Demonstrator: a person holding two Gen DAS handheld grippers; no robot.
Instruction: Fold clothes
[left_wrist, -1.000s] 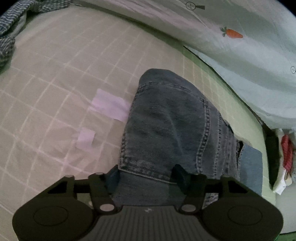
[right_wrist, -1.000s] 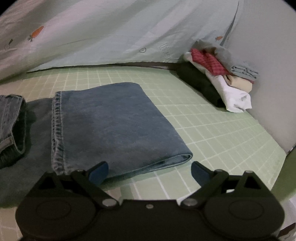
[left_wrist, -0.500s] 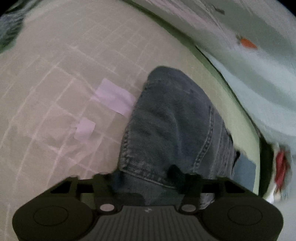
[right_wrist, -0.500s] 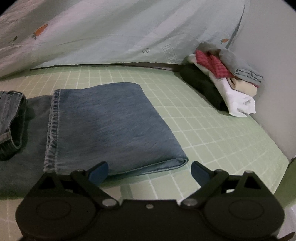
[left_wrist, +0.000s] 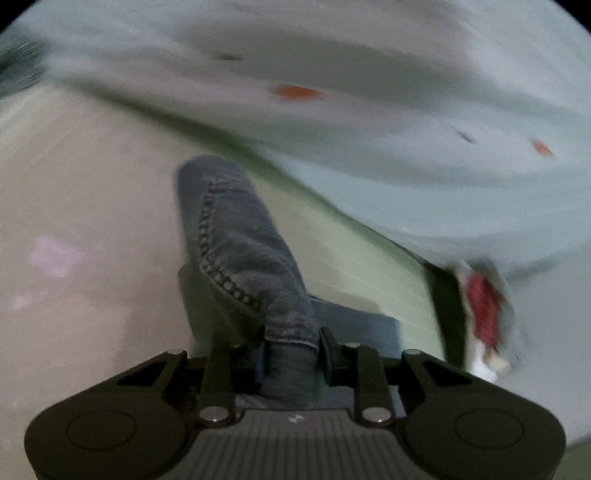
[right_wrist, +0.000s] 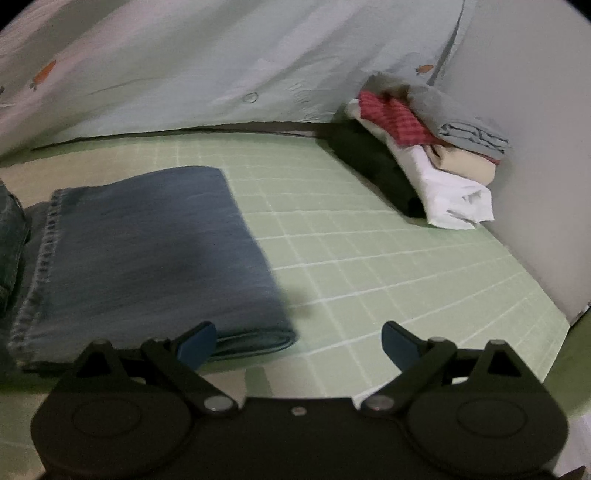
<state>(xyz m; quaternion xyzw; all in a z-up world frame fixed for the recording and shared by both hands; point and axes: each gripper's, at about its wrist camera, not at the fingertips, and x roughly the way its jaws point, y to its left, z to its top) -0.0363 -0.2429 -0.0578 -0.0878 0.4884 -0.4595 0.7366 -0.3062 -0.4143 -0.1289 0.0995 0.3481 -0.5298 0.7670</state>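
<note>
The left gripper (left_wrist: 290, 354), angled downward, is closing its jaws on a bunched fold of the jeans (left_wrist: 236, 236), which trail toward 12 o'clock over the bed sheet (left_wrist: 92, 206); blur smears the surroundings. The right gripper (right_wrist: 299, 341) hovers spread, empty, the folded legs at 10 o'clock and the clothes pile (right_wrist: 424, 147) at 1 o'clock.

jeans (right_wrist: 140, 254): one pair
pile of folded clothes (right_wrist: 424, 155), at 2 o'clock: one
quilt (right_wrist: 221, 66): one
grippers: two

Matte black left gripper (left_wrist: 290, 350) and right gripper (right_wrist: 299, 341): blue finger pads (right_wrist: 195, 341), silver pivot screws behind them, ribbed grey centre.
</note>
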